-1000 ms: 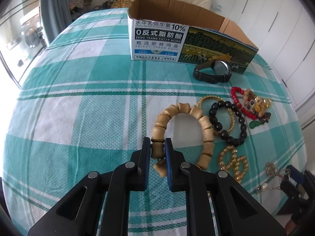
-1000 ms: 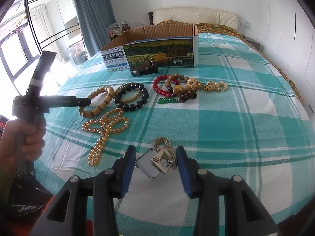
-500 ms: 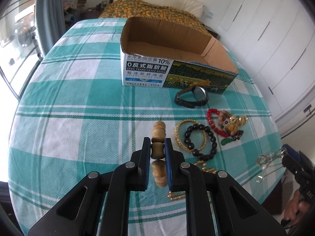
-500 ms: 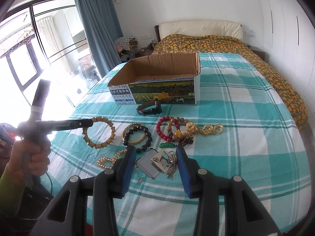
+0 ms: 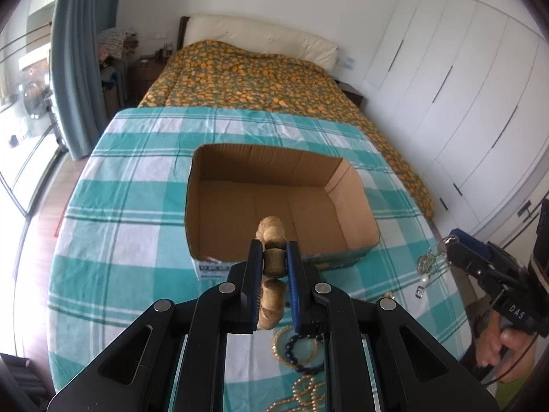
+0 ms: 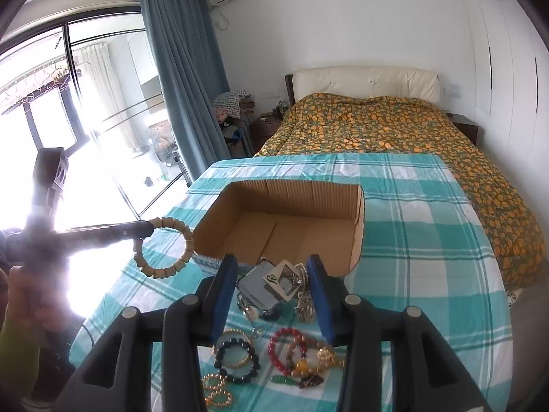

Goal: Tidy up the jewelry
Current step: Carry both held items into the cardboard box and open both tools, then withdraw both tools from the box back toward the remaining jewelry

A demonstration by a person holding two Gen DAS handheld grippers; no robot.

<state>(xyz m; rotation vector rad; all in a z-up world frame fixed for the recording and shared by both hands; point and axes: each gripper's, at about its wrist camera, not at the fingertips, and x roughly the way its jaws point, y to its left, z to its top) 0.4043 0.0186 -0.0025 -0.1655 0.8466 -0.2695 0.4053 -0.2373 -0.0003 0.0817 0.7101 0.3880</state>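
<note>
**A:** ok so what's each hand holding? Using the cardboard box point(image 5: 346, 185) as my anchor.

**B:** Left gripper point(image 5: 273, 261) is clamped tight on one bead of the wooden bead bracelet point(image 6: 164, 245). From the right wrist cam the whole ring hangs in the air just off the box's window-side corner, right by the rim. One bracelet, chunky tan beads.

**A:** and the right one?

**B:** Right gripper point(image 6: 274, 286) has its jaws partway apart with a tangled jewelry bundle point(image 6: 274, 279) between them: a small grey card, a paper tag, some gold chain, at least one pearl dangling. It's lifted in front of the box's near wall. The pads seem to pinch the bundle from both sides, so I'd call it a grip.

**A:** anything in the box?

**B:** Only bare cardboard floor on show in both views. One box, flaps open, sitting on the teal plaid sheet point(image 6: 429, 240).

**A:** what's on the sheet?

**B:** Nearer the camera than the box I count: one black bead bracelet point(image 6: 236, 360) lying over one gold bangle point(image 6: 228, 338), one red bead bracelet point(image 6: 279, 346), one mixed clump of charms with a green pendant point(image 6: 308, 369), and one gold bead necklace point(image 6: 216, 393) at the bottom edge. Can't separate the pieces in the clump.
</note>
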